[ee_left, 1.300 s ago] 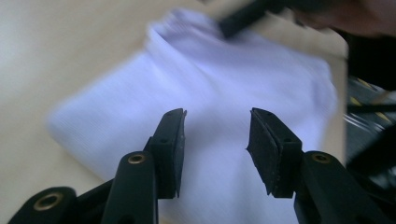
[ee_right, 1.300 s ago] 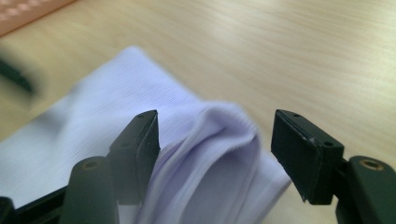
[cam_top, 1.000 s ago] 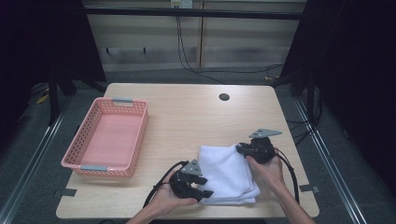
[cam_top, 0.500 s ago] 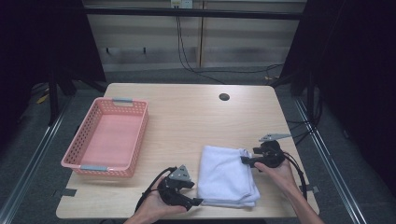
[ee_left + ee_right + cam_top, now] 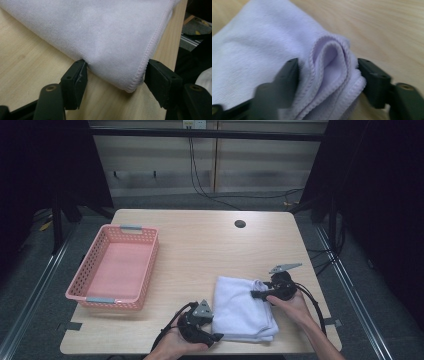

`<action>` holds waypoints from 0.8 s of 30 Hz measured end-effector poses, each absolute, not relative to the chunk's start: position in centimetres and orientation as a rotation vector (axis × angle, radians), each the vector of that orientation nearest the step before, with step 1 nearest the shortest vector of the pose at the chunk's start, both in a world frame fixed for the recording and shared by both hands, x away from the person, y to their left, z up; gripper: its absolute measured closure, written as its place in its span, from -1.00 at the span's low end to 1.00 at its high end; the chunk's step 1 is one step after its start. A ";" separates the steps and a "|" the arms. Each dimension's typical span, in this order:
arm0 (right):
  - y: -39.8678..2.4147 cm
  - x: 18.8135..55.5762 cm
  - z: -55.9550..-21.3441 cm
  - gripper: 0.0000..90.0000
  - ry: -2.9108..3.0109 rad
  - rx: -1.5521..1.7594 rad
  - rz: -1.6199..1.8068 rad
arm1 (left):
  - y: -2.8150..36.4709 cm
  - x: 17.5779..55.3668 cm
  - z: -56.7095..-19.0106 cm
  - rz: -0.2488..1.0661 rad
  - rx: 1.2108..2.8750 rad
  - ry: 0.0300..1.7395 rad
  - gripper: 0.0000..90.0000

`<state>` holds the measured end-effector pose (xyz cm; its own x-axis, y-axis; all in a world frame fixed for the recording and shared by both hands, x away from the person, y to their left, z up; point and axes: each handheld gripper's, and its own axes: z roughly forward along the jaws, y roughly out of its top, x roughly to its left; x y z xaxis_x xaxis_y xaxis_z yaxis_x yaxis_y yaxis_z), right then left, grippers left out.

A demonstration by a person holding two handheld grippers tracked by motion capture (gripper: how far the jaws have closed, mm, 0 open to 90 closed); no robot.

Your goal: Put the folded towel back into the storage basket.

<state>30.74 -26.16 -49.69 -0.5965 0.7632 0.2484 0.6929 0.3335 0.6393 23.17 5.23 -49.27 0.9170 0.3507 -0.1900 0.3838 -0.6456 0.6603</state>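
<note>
The left claw (image 5: 216, 337) lies low at the near edge of the worktop (image 5: 200, 250), held in the left hand (image 5: 172, 346), its jaws pointing toward the person's right and standing apart after closing a little. The right claw (image 5: 254, 294) sits farther from the person, held in the right hand (image 5: 292, 306); its jaws point leftward, set wide after narrowing slightly. Both forearms enter from the bottom.

The white towel (image 5: 243, 312), bunched under both tongs a second ago, now lies flatter at the lower right of the high view. The right tongs (image 5: 256, 294) have slid to its right edge, closing slightly around its folded corner. The left tongs (image 5: 216, 336) dropped to its lower-left corner, narrowing a little.
</note>
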 end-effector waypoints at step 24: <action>-25.7 31.1 -48.3 0.57 2.523 1.426 1.206 | 6.9 24.2 -47.9 -0.177 2.262 0.533 0.73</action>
